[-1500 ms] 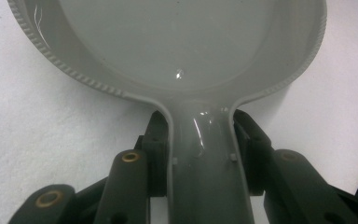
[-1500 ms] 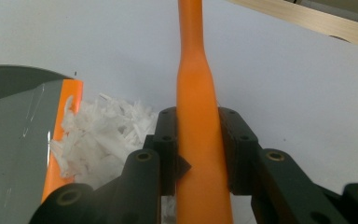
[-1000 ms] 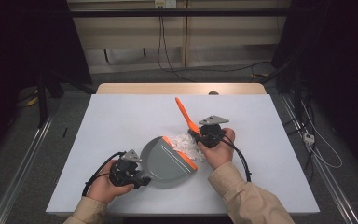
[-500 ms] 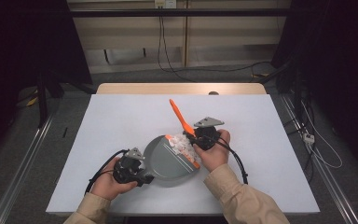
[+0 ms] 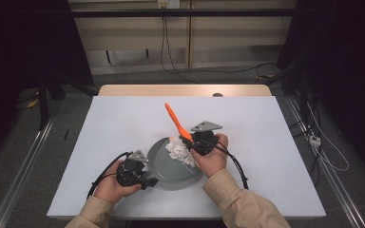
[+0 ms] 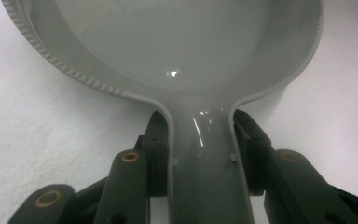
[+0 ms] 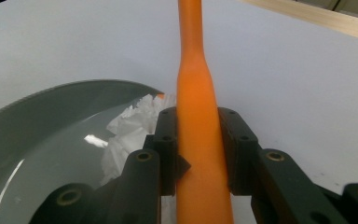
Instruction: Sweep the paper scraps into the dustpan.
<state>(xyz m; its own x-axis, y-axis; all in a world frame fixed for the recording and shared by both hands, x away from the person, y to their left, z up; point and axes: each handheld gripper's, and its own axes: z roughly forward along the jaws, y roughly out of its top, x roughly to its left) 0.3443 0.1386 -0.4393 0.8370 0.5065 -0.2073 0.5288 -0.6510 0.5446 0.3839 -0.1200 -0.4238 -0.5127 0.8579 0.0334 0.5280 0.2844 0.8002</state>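
white table, wooden far edge, floor cables, wall socket

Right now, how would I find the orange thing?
Look at the white table, near its front, where a grey pan sits. At the pan's right rim the right gripper clamps an orange handle: the one bright, slanted stick, above crumpled white paper.

In the high view, the lower end of the orange handle is hidden behind the right gripper. The grey pan is cut off at twelve o'clock in the left gripper view.
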